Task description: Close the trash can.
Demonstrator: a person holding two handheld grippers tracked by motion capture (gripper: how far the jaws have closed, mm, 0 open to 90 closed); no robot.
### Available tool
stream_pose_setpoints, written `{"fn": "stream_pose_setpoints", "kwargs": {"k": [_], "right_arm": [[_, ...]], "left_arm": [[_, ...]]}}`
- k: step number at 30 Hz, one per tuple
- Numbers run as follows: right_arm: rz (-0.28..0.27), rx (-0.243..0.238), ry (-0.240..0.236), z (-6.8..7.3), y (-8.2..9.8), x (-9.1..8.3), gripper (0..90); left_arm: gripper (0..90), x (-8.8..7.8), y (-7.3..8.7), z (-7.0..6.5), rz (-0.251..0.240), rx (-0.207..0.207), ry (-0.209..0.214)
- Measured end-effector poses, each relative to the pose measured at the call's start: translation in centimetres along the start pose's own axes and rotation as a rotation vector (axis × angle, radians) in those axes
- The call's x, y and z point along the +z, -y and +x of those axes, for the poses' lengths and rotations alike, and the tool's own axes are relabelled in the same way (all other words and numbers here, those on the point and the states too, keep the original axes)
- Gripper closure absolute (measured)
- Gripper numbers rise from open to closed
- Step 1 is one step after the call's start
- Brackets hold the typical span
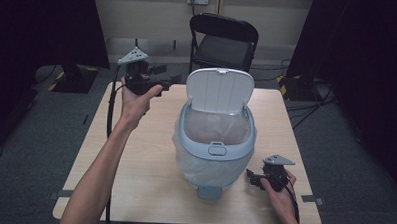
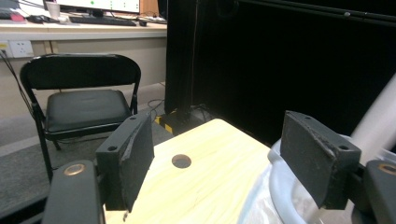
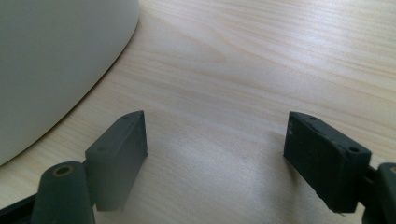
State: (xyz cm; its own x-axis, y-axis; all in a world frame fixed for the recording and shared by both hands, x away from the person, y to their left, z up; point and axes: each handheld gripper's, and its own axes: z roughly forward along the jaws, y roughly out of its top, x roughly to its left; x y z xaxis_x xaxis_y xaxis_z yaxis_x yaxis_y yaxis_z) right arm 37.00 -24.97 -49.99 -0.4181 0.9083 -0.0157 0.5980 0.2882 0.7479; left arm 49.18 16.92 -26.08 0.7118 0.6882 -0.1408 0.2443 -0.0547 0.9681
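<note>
A pale blue and white waste bin (image 1: pixel 214 142) with a clear bag liner stands in the middle of the wooden table (image 1: pixel 145 160), its white lid (image 1: pixel 219 90) raised upright. My left gripper (image 1: pixel 170 81) is held in the air over the table's far left corner, pointing right toward the lid, open with nothing between its jaws (image 2: pixel 219 158). The bin's rim (image 2: pixel 280 186) lies just beyond its right jaw. My right gripper (image 1: pixel 251 178) rests low at the near right beside the bin's base, open and empty (image 3: pixel 215 154) over bare wood, with the bin's wall (image 3: pixel 51 60) to its left.
A black folding chair (image 1: pixel 224 43) stands behind the table's far edge. The table has a small round hole (image 2: pixel 181 161) near its far corner. Dark curtains flank both sides, and a desk with monitors (image 2: pixel 98 9) lines the back wall.
</note>
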Motion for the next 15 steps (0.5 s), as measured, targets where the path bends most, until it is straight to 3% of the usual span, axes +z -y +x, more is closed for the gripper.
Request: {"fn": "stream_pose_setpoints", "kwargs": {"k": [3, 6, 9, 15], "right_arm": [[0.0, 0.0, 0.0, 0.0, 0.0, 0.0, 20.4], [0.0, 0.0, 0.0, 0.0, 0.0, 0.0, 20.4], [0.0, 0.0, 0.0, 0.0, 0.0, 0.0, 20.4], [0.0, 0.0, 0.0, 0.0, 0.0, 0.0, 20.4]], "left_arm": [[25.8, 0.8, -0.5, -0.2, -0.003, -0.013, 0.026], [26.1, 1.2, -0.7, -0.9, 0.005, 0.003, 0.019], [28.0, 1.4, -1.0, -2.3, -0.017, 0.04, 0.054], [31.0, 1.1, -1.0, -2.2, -0.006, 0.01, 0.084]]}}
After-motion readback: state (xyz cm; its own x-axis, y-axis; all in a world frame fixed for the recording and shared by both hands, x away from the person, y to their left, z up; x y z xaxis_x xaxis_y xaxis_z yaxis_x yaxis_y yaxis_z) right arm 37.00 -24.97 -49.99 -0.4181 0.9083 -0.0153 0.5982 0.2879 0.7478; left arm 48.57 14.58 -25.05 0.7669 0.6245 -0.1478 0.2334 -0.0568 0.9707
